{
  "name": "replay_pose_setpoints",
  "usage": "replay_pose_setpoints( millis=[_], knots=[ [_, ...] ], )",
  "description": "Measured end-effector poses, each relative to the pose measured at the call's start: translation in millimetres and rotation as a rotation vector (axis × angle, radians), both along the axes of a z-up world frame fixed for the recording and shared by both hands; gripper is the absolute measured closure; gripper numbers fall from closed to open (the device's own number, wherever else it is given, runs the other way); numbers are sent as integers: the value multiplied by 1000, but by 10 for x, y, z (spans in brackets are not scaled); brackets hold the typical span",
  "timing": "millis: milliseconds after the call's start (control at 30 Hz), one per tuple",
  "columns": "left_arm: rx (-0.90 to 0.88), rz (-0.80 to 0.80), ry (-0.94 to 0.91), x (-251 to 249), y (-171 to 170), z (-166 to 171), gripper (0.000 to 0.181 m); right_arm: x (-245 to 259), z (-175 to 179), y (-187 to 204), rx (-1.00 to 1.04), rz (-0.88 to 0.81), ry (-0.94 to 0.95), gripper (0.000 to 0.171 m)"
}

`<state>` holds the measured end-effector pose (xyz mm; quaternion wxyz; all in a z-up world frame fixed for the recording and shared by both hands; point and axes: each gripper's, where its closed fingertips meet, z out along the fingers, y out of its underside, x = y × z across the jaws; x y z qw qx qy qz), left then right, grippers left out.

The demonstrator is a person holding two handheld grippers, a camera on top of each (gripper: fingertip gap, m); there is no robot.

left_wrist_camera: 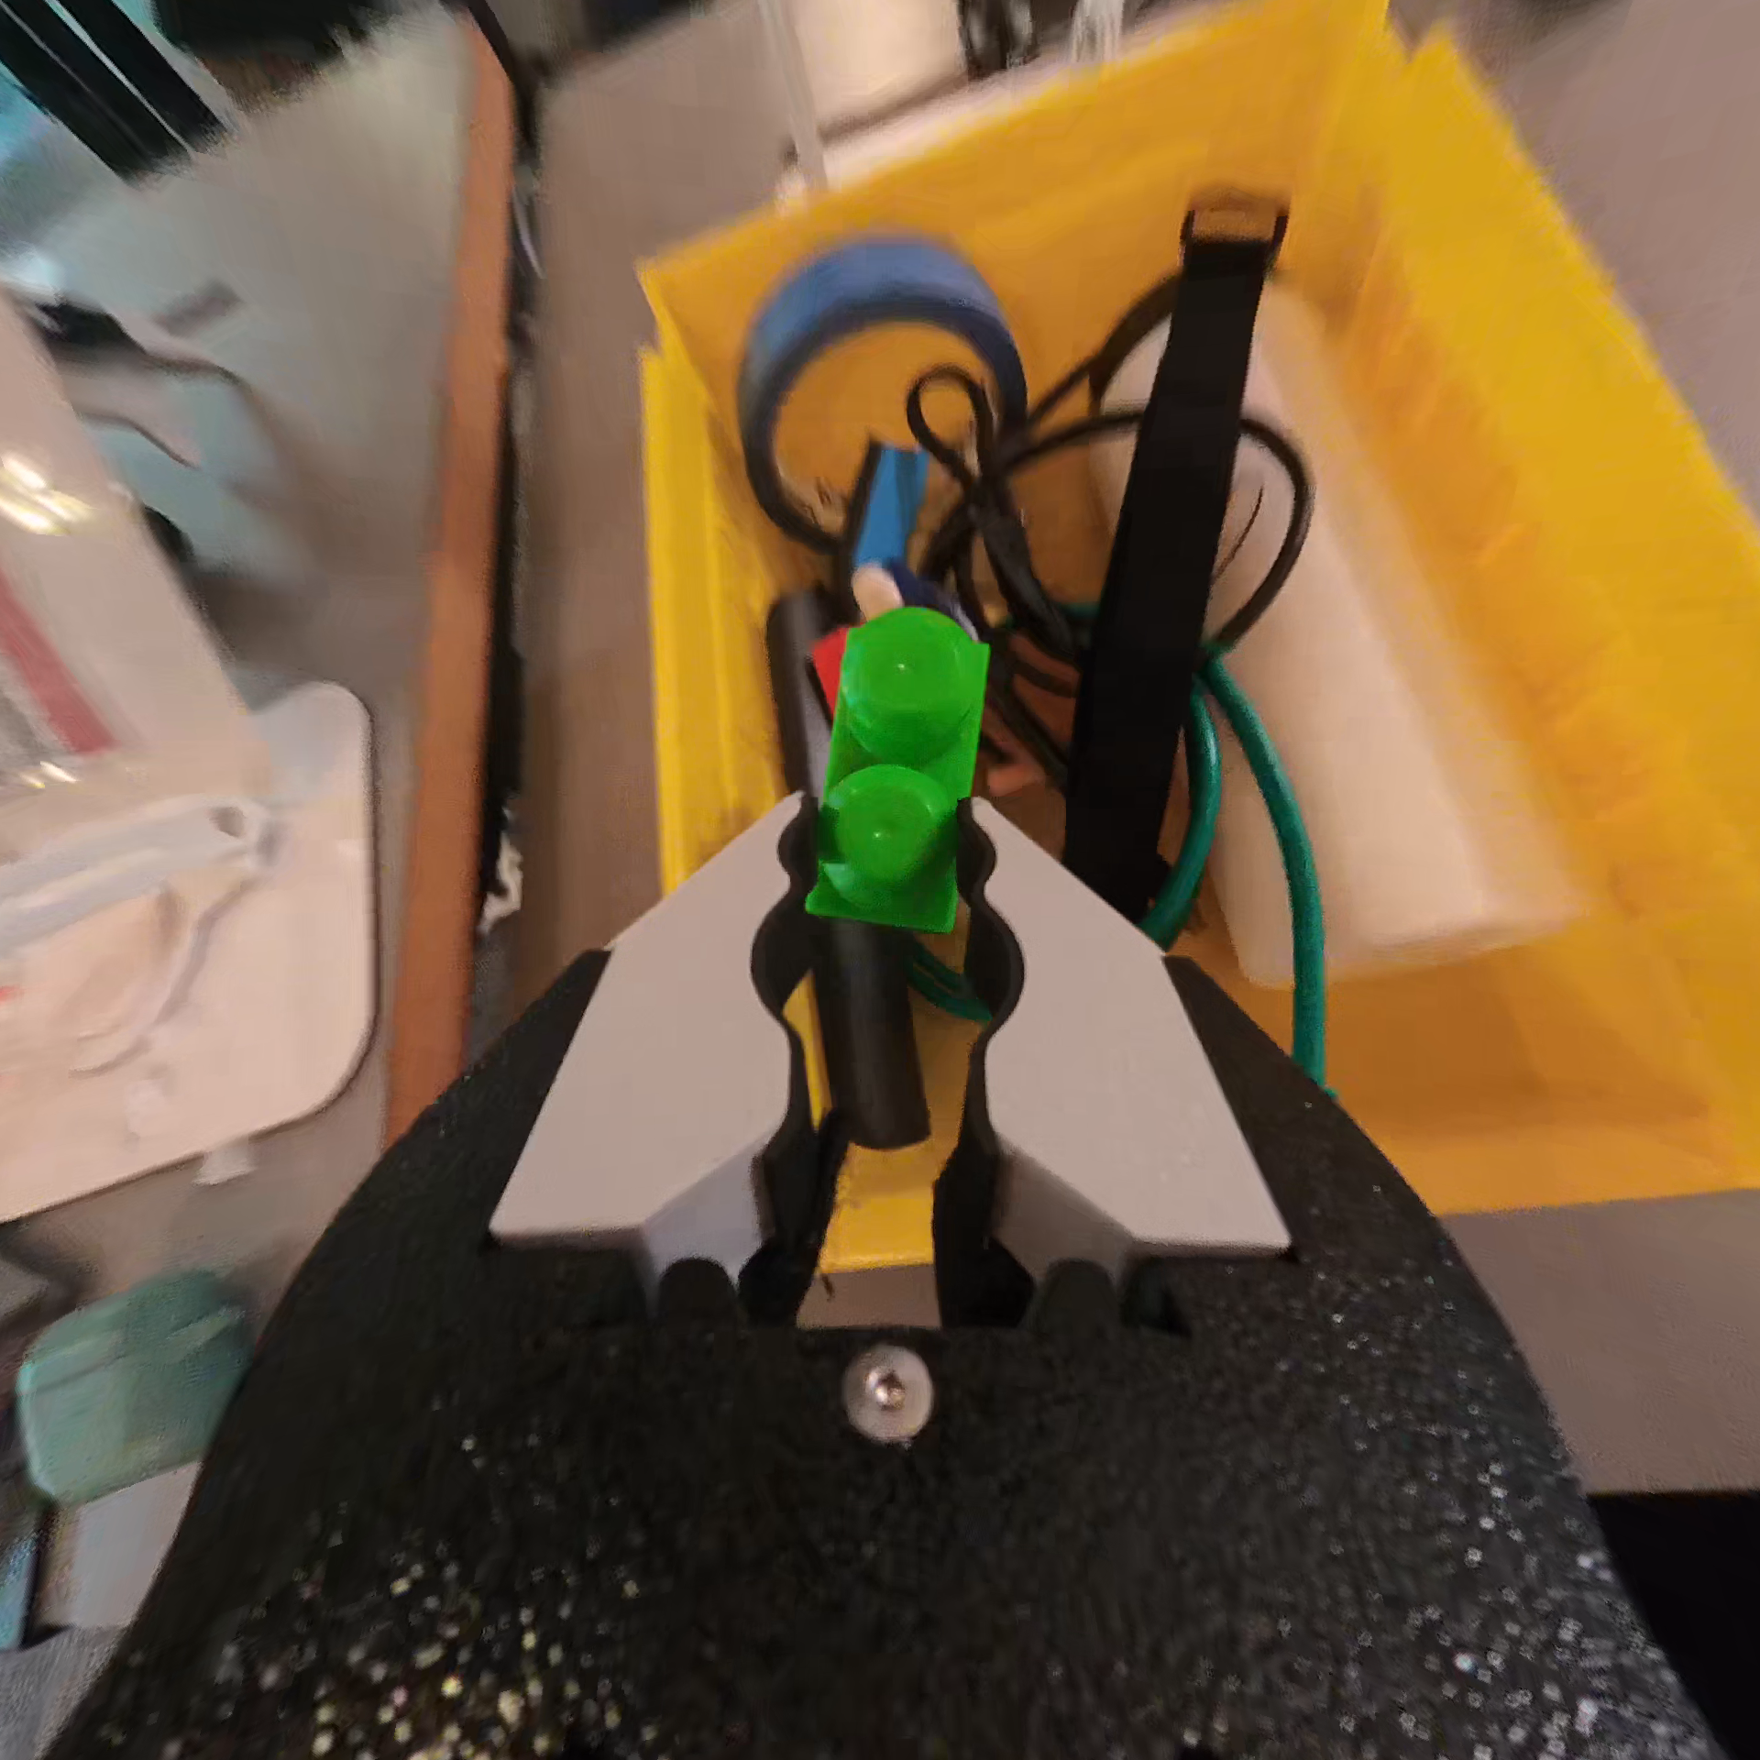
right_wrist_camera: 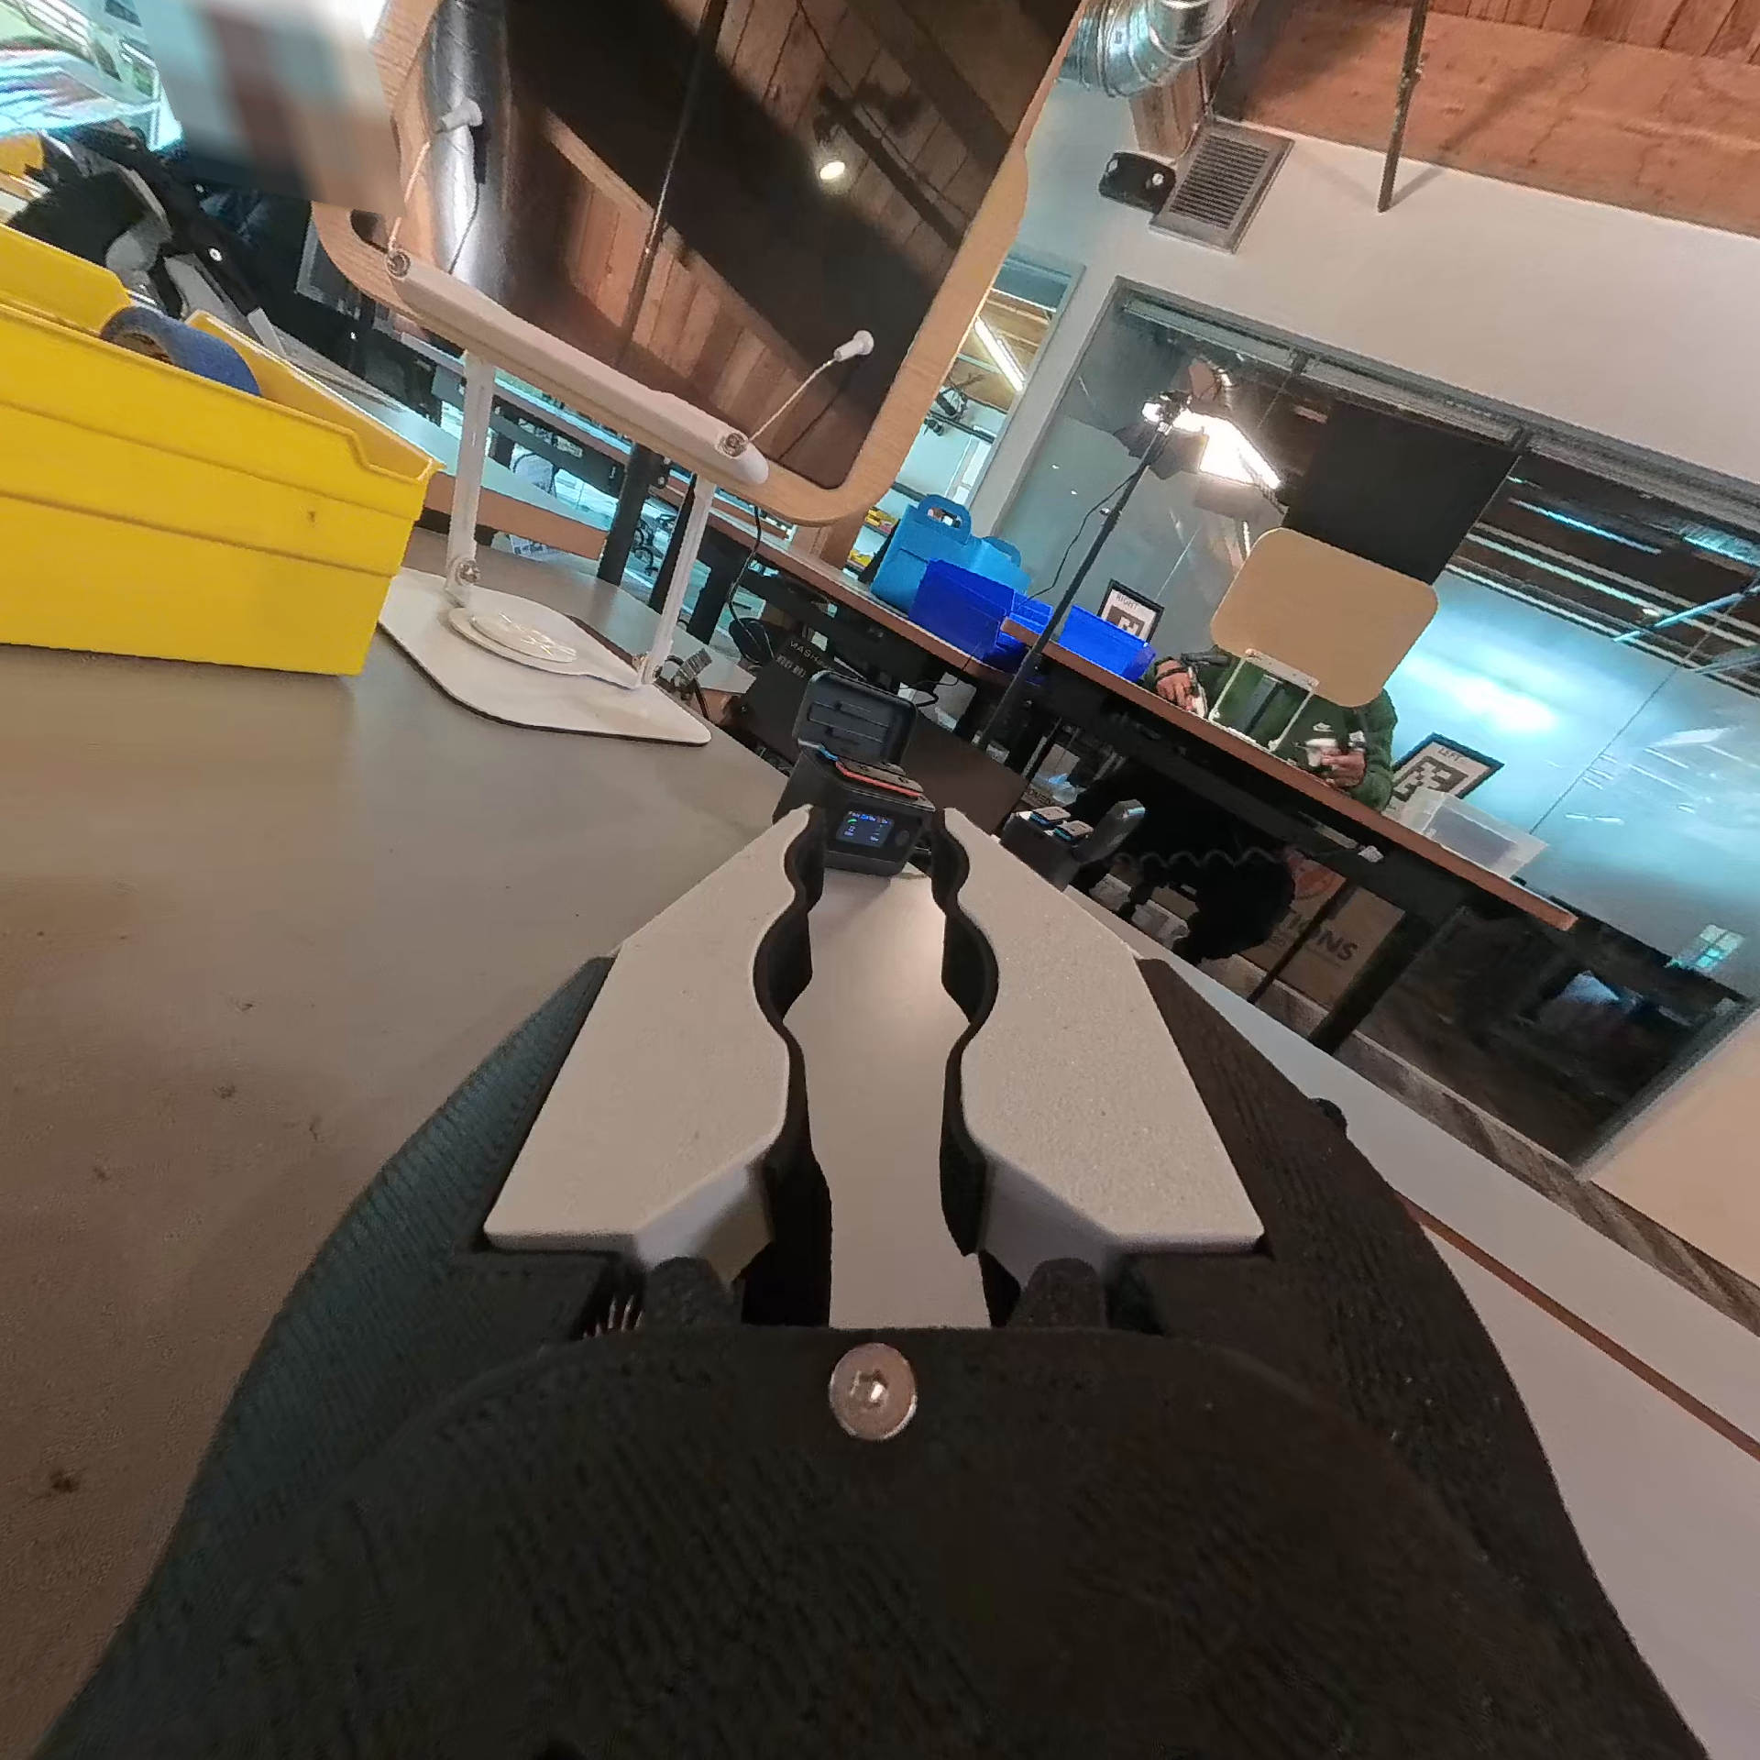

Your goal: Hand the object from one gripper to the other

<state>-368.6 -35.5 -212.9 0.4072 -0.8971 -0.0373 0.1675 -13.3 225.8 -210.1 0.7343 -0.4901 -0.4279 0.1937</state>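
Note:
My left gripper (left_wrist_camera: 890, 833) is shut on a green two-stud brick (left_wrist_camera: 900, 762), gripping its near end between the fingertips; the far stud sticks out past the tips. It holds the brick over an open yellow bin (left_wrist_camera: 1486, 610). My right gripper (right_wrist_camera: 876, 843) is open and empty, held low over the grey table (right_wrist_camera: 286, 952) and pointing away from the bin. Neither gripper shows in the other's view.
The bin holds a blue tape roll (left_wrist_camera: 876, 324), a black bar (left_wrist_camera: 1171, 571), a green wire (left_wrist_camera: 1286, 857), a white block (left_wrist_camera: 1362, 762) and black cables. In the right wrist view the yellow bin (right_wrist_camera: 190, 514) stands far left, beside a white stand (right_wrist_camera: 552, 667). A small black device (right_wrist_camera: 871, 829) sits just past the fingertips. A person sits at a far table (right_wrist_camera: 1286, 743). My left tips are about 45 cm from the small black device (right_wrist_camera: 871, 829), my right tips only 25 cm.

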Motion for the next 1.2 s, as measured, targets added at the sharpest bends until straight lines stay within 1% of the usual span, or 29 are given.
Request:
replay_pose_setpoints(
  millis=[67, 100, 167, 233, 267, 300, 367, 433, 500, 567, 633, 700, 767, 800, 833, 900, 967, 1000, 1033, 1100, 1133, 1200],
  knots=[
    [128, -43, 51, 134, 78, 338, 155, -30, -3, -38, -25, 35, 3, 150],
    [204, -104, 90, 280, 153, 527, 155, -62, -8, -83, -53, 77, 2, 150],
    [339, -228, 223, 641, 316, 878, 155, -161, -23, -237, -171, 219, -1, 147],
    [420, -365, 370, 1096, 502, 1073, 155, -246, -19, -478, -300, 403, -14, 139],
    [453, -428, 413, 1340, 611, 1107, 154, -259, -18, -587, -305, 468, -40, 137],
    [489, -503, 409, 1618, 732, 1102, 154, -257, -31, -671, -283, 507, -78, 136],
    [548, -660, 253, 2210, 998, 1011, 155, -214, -1, -799, -280, 580, -106, 131],
    [548, -772, 93, 2680, 1263, 850, 154, -98, 169, -891, -354, 692, -33, 123],
    [504, -896, -129, 3110, 1456, 683, 154, 67, 362, -951, -464, 831, 53, 117],
    [437, -1025, -291, 3434, 1570, 532, 154, 210, 464, -949, -549, 913, 95, 112],
    [373, -1127, -367, 3627, 1646, 397, 154, 302, 464, -924, -559, 925, 83, 112],
    [338, -1211, -457, 3769, 1678, 341, 154, 355, 406, -925, -545, 918, 25, 115],
    [308, -1272, -538, 3860, 1687, 315, 154, 385, 367, -925, -502, 893, -22, 123],
    [296, -1304, -567, 3896, 1674, 306, 154, 400, 358, -919, -474, 873, -40, 132],
    [290, -1318, -579, 3913, 1682, 292, 155, 415, 355, -910, -459, 860, -53, 136],
    [293, -1321, -602, 3926, 1728, 282, 155, 425, 341, -858, -493, 847, -56, 136],
    [361, -1250, -597, 3882, 1885, 306, 154, 412, 341, -721, -543, 800, -14, 137],
    [414, -1209, -552, 3849, 1977, 304, 136, 403, 340, -610, -576, 753, 21, 137],
    [466, -1154, -490, 3807, 2079, 287, 108, 399, 337, -490, -620, 702, 62, 137],
    [559, -1037, -296, 3712, 2253, 210, 82, 403, 347, -319, -731, 653, 156, 137],
    [610, -974, -197, 3672, 2304, 187, 79, 399, 345, -283, -786, 653, 189, 137],
    [678, -905, 13, 3654, 2322, 139, 83, 377, 330, -297, -884, 692, 218, 136]
  ],
)
